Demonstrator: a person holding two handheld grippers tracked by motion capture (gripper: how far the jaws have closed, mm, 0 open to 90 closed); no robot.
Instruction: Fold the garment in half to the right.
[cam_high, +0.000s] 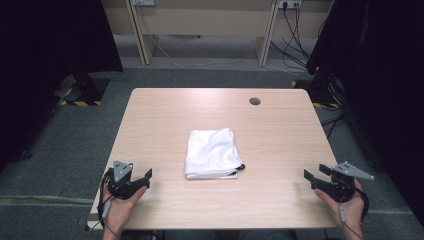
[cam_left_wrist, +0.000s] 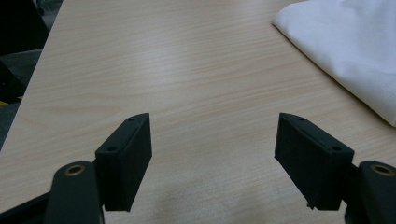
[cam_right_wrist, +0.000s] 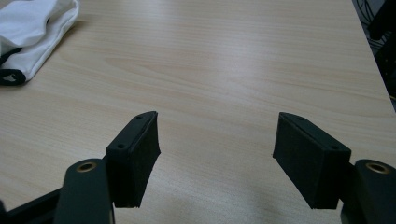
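A folded white cloth (cam_high: 211, 152) with a thin black trim at its near right corner lies in the middle of the light wooden table (cam_high: 165, 107). My left gripper (cam_high: 142, 179) rests low at the table's near left corner, open, nothing between its jaws. In the left gripper view the cloth (cam_left_wrist: 348, 51) lies ahead to the right of the left gripper (cam_left_wrist: 212, 154). My right gripper (cam_high: 314, 176) sits at the near right corner, open and empty. In the right gripper view the cloth (cam_right_wrist: 30, 32) is at the far left, well ahead of the right gripper (cam_right_wrist: 215, 154).
A round cable hole (cam_high: 255, 101) is set in the table near its far edge. Dark stands (cam_high: 82, 90) and cables (cam_high: 295, 40) sit on the grey floor beyond and beside the table. A wooden desk frame (cam_high: 205, 25) stands at the back.
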